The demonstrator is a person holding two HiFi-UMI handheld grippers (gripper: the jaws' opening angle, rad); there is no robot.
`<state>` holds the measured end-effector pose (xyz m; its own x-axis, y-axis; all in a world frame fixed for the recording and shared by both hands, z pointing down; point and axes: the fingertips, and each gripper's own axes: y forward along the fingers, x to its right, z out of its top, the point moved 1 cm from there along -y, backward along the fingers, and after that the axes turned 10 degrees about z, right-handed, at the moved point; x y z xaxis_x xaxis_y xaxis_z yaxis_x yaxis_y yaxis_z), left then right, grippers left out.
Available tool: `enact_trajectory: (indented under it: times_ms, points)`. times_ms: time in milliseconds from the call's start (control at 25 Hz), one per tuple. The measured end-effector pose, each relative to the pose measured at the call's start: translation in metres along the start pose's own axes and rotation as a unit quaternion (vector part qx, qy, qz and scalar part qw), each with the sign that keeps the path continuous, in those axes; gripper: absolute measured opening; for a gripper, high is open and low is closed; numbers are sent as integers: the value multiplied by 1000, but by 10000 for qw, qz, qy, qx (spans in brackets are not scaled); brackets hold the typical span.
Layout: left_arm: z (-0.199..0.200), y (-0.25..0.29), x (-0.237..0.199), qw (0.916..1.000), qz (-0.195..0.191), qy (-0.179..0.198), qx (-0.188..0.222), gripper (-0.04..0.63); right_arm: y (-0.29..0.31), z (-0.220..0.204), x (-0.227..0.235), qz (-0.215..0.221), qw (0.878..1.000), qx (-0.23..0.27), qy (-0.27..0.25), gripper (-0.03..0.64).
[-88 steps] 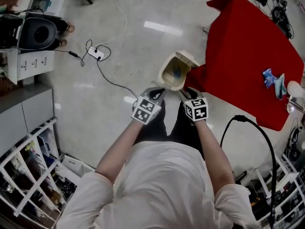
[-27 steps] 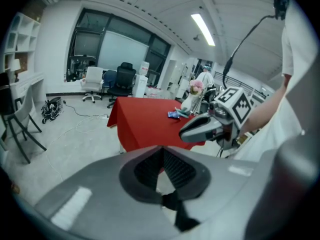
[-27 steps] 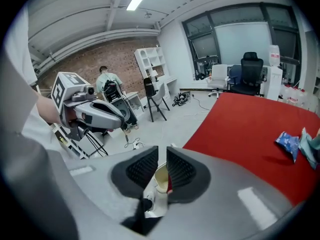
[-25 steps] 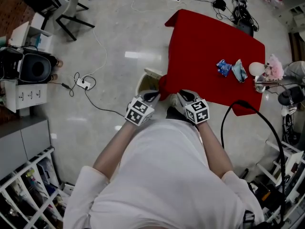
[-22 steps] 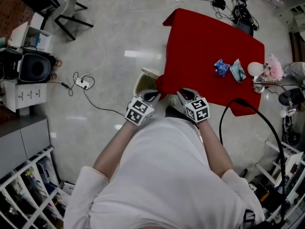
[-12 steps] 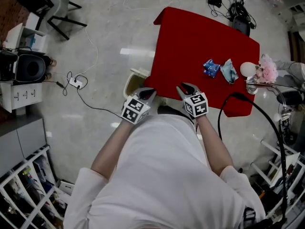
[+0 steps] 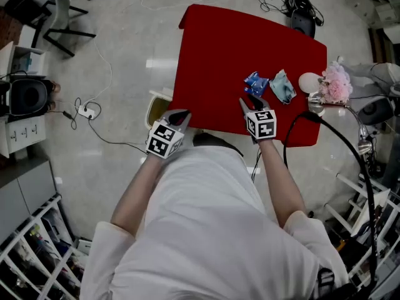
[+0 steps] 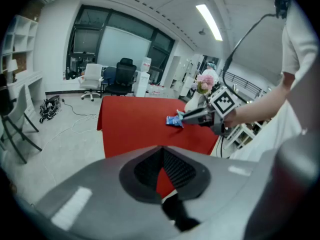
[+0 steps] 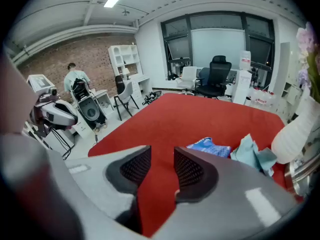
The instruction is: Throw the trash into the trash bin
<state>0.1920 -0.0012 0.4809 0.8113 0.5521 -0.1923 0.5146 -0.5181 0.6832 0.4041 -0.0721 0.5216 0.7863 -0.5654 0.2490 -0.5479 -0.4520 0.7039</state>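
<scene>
On the red table (image 7: 219,49) lie a blue wrapper (image 7: 255,83) and a crumpled teal piece of trash (image 7: 282,86). My right gripper (image 7: 249,102) hovers over the table just short of the blue wrapper (image 9: 210,146), open. Its jaws have just been opening and only red cloth shows between them (image 9: 161,156). The teal trash (image 9: 252,154) lies to the wrapper's right. My left gripper (image 7: 183,113) is shut and empty (image 8: 161,151) at the table's near left edge. The beige trash bin (image 7: 155,108) stands on the floor beside the table, partly hidden by the left gripper.
A white vase (image 7: 308,82) with pink flowers (image 7: 335,83) stands at the table's right edge. A black cable (image 7: 312,124) arcs off my right arm. A power strip and cords (image 7: 85,111) lie on the floor at left, a chair (image 7: 59,11) beyond, white shelving (image 7: 31,242) at lower left.
The person has stepped toward the table. The right gripper has moved out over the red cloth toward the blue wrapper and its jaws have parted. The left gripper has come forward past the bin.
</scene>
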Motion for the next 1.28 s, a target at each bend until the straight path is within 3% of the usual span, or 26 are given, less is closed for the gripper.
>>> enact_trajectory:
  times_ms: [360,640,840,880,1080,1160,1280]
  points:
    - [28,42,21,9992,-257,207,-217,5,10,-13,62,-273,9988,-377,161,209]
    - [38,56,15,9992,-191,111,-327,5,36,-25,108,-456,9951,-849,230,381]
    - [29,56,5,9989,-79,-59,-467,5,55,-38,128,-510,9896,-1288,378,385]
    - [28,55,2,9988,-67,-81,-488,5,56,-38,129,-562,9887,-1339,372,383]
    - [20,54,-6,9984,-40,-199,-523,5,54,-39,128,-789,9866,-1422,89,248]
    - [17,52,-9,9984,-27,-233,-513,5,51,-39,125,-812,9872,-1374,54,158]
    - [12,46,-13,9986,-6,-274,-457,5,48,-42,115,-791,9878,-1335,80,129]
